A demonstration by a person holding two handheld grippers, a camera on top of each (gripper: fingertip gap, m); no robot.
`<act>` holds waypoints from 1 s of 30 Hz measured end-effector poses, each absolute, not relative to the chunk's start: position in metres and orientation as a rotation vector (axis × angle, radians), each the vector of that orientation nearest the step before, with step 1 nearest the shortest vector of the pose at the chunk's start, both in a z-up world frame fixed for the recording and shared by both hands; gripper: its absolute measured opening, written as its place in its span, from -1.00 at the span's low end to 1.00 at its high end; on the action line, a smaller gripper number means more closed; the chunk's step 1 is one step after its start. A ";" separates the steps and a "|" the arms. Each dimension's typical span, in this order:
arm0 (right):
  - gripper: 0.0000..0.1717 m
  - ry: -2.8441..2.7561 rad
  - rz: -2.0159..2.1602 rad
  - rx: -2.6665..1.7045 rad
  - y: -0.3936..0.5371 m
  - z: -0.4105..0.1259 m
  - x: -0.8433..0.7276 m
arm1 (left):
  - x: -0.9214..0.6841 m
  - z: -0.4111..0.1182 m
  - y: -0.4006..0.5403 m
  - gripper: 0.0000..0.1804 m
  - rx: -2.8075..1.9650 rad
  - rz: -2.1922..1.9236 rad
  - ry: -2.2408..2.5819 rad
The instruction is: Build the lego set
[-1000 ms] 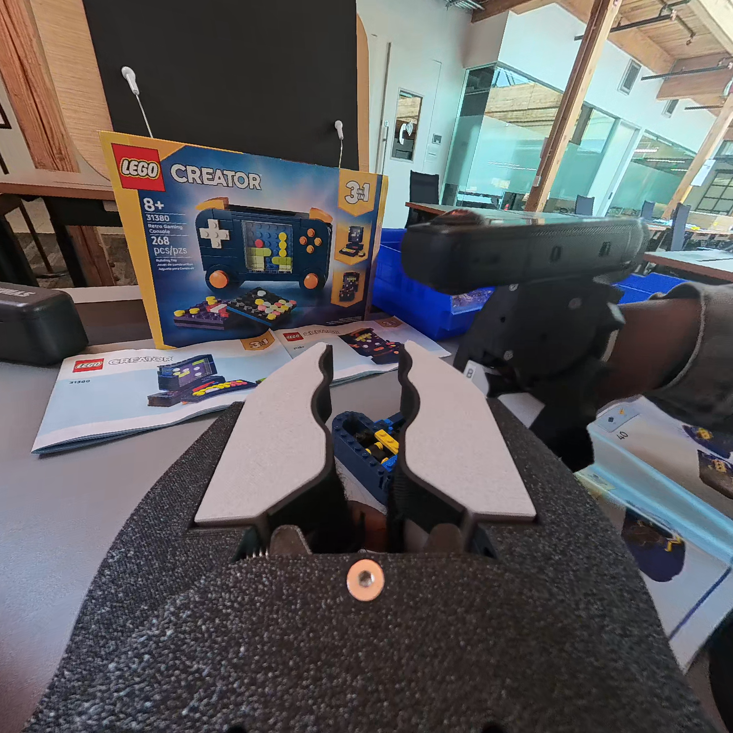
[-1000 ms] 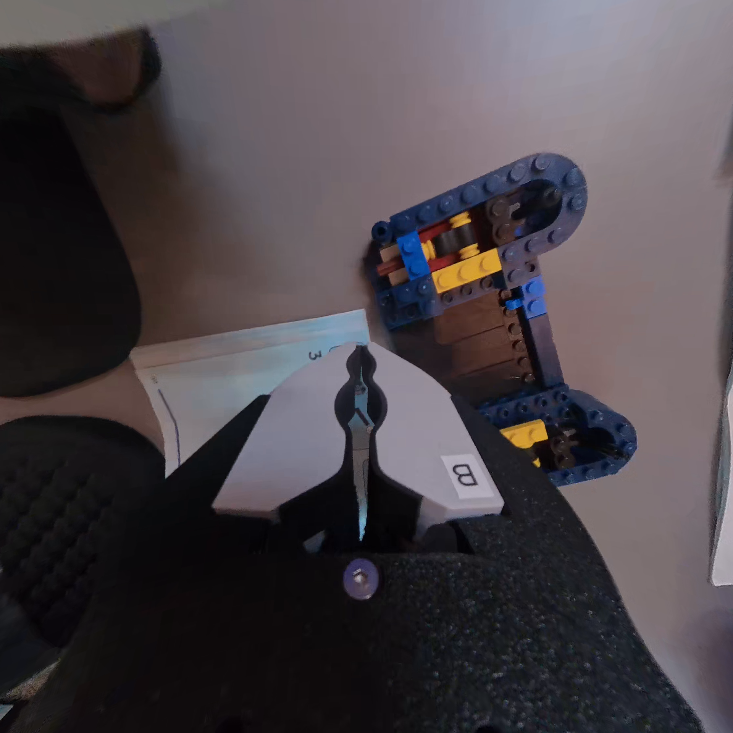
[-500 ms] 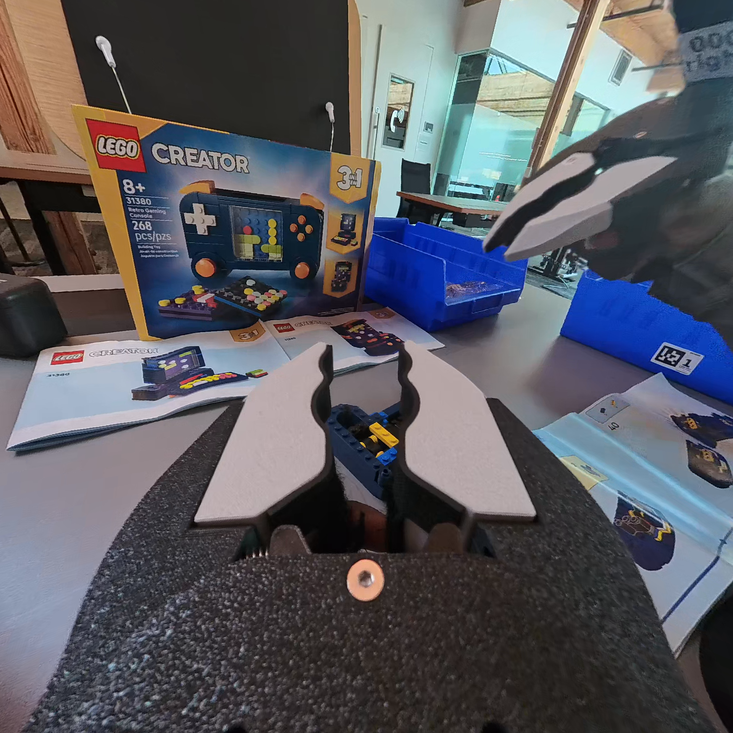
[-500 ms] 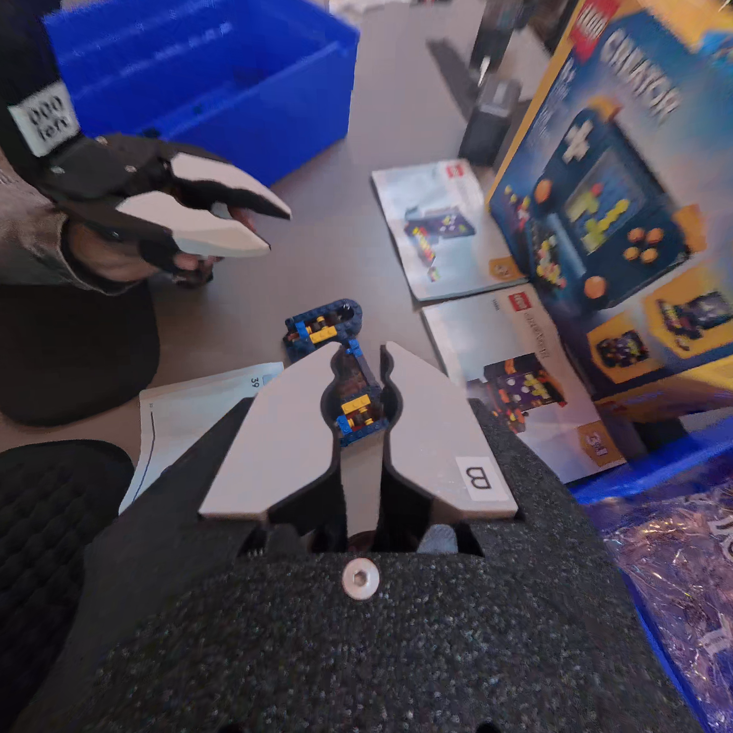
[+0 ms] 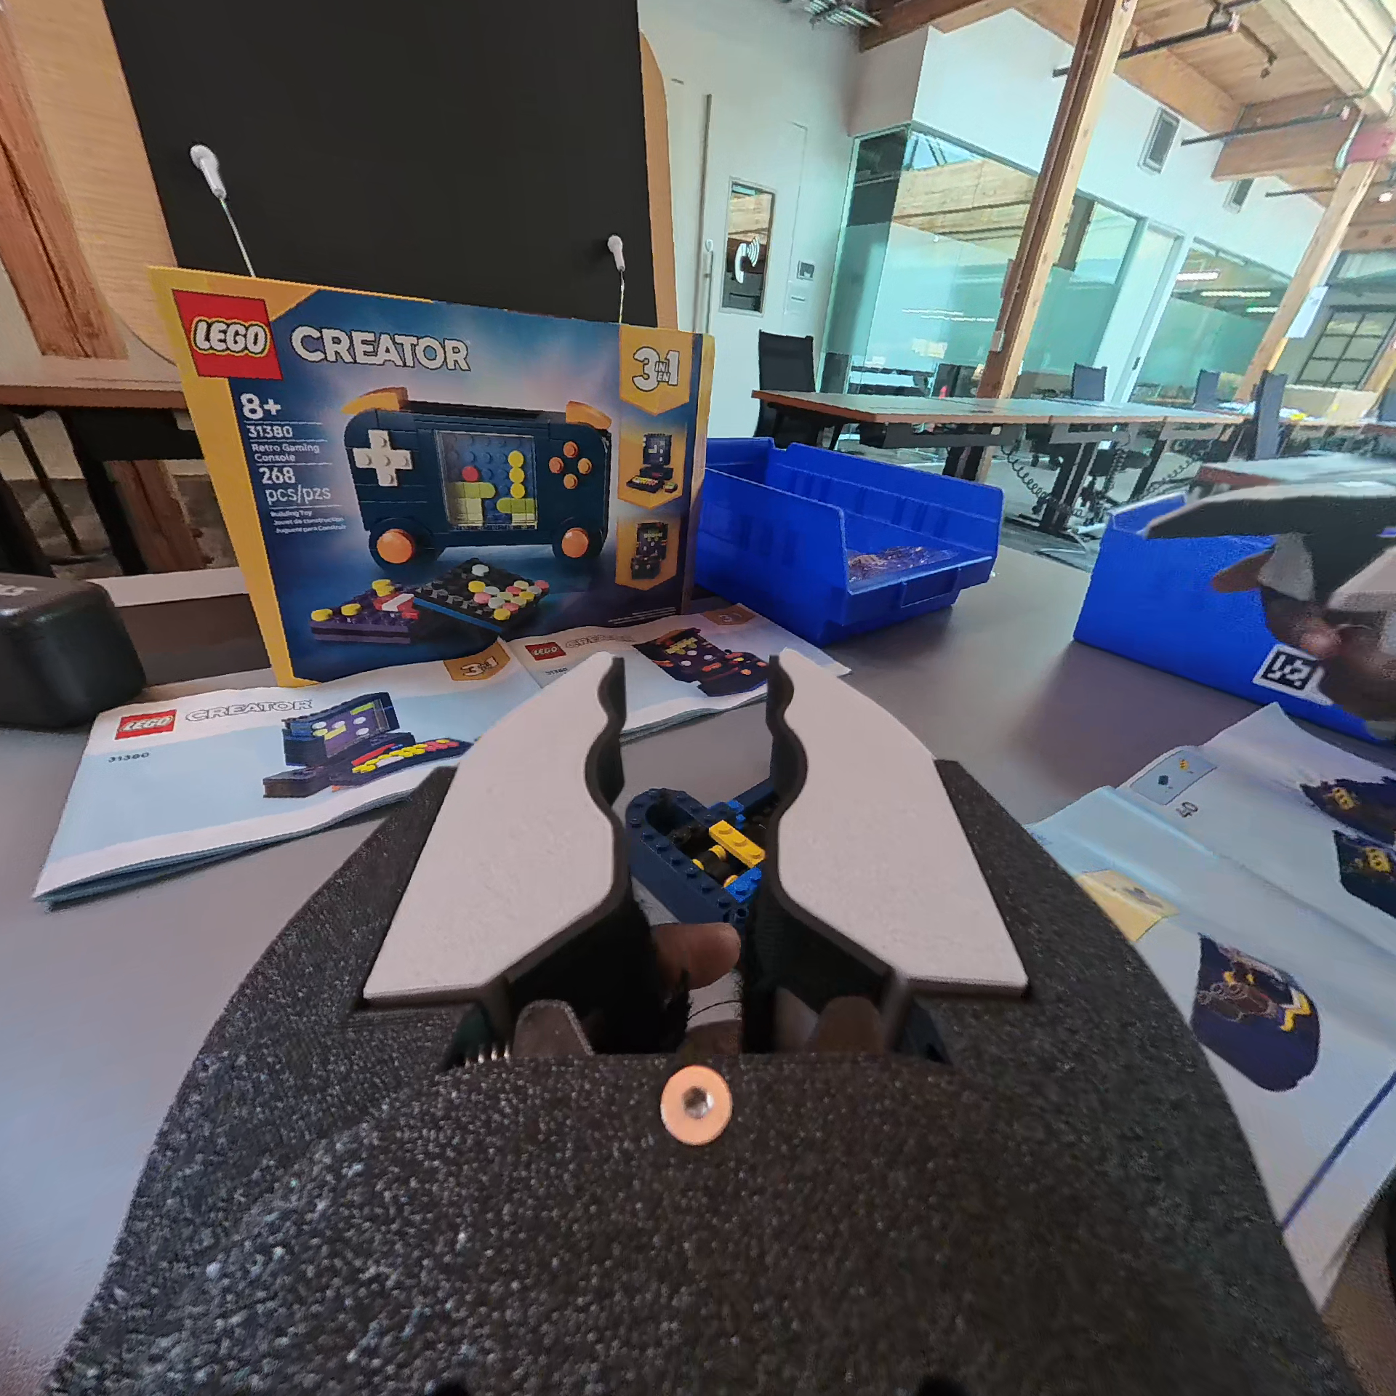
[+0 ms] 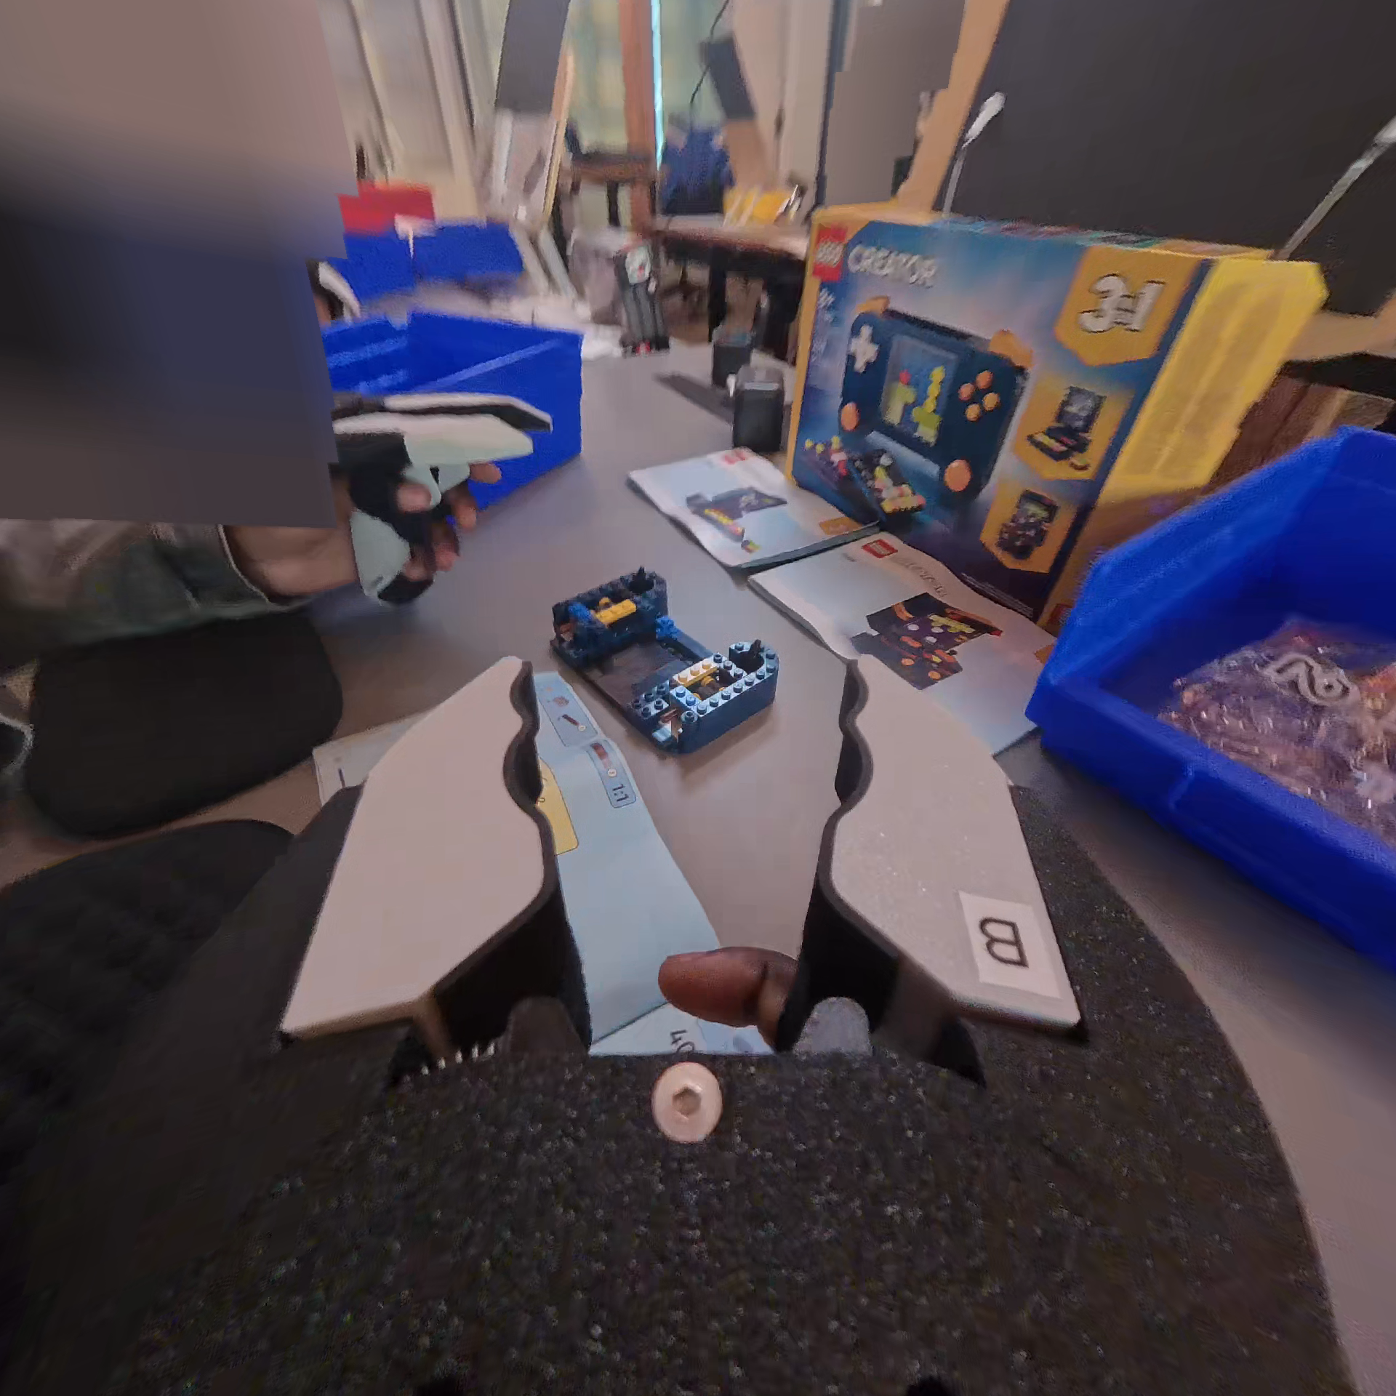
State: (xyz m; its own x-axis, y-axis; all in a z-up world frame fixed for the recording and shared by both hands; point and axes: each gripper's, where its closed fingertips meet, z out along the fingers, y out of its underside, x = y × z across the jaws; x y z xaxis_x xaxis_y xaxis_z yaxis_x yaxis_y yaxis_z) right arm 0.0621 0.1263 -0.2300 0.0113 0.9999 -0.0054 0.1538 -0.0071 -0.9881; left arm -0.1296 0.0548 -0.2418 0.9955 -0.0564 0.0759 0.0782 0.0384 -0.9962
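Brickwork in dark blue, a half-built toy brick model [image 6: 665, 665] with yellow and lighter blue pieces, sits flat on the grey counter [image 6: 755, 846], apart from both grippers. The right wrist view shows it whole, beyond the widely parted fingers [image 6: 446, 831] of the right gripper [image 6: 684, 680], which grasp nothing; an open instruction booklet [image 6: 627, 891] lies beneath them. The left wrist view shows only one end of the model [image 5: 699, 846], seen through the narrower gap of the left gripper [image 5: 695, 672], whose fingers [image 5: 521, 831] do not press on it. In the right view that left gripper [image 6: 483, 430] hangs above the counter, well left of the model, a hand [image 6: 408, 521] curled around its grip. Behind stand a toy set box [image 5: 453, 483], two closed booklets [image 5: 249, 778] and blue bins [image 5: 838, 529].
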 end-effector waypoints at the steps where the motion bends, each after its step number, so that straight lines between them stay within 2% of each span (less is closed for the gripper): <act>1: -0.09 -1.239 1.175 -1.332 0.129 -0.230 0.070 | -0.129 -0.242 0.055 -0.59 -1.531 -0.089 -0.003; 4: -0.03 -0.994 1.311 -1.284 0.141 -0.226 0.094 | -0.125 -0.241 0.055 -0.55 -1.521 -0.076 0.032; 8: -0.08 -0.680 1.453 -1.081 0.153 -0.189 0.134 | -0.121 -0.240 0.055 -0.50 -1.519 -0.084 0.059; 16: -0.22 -0.539 1.332 -0.980 0.164 -0.174 0.160 | -0.105 -0.242 0.057 -0.35 -1.520 -0.140 0.134; 24: -0.26 -0.488 1.286 -0.912 0.163 -0.162 0.174 | -0.099 -0.243 0.057 -0.34 -1.518 -0.124 0.188; 30: -0.39 -0.350 0.890 -0.778 0.166 -0.135 0.231 | -0.100 -0.243 0.057 -0.34 -1.521 -0.124 0.185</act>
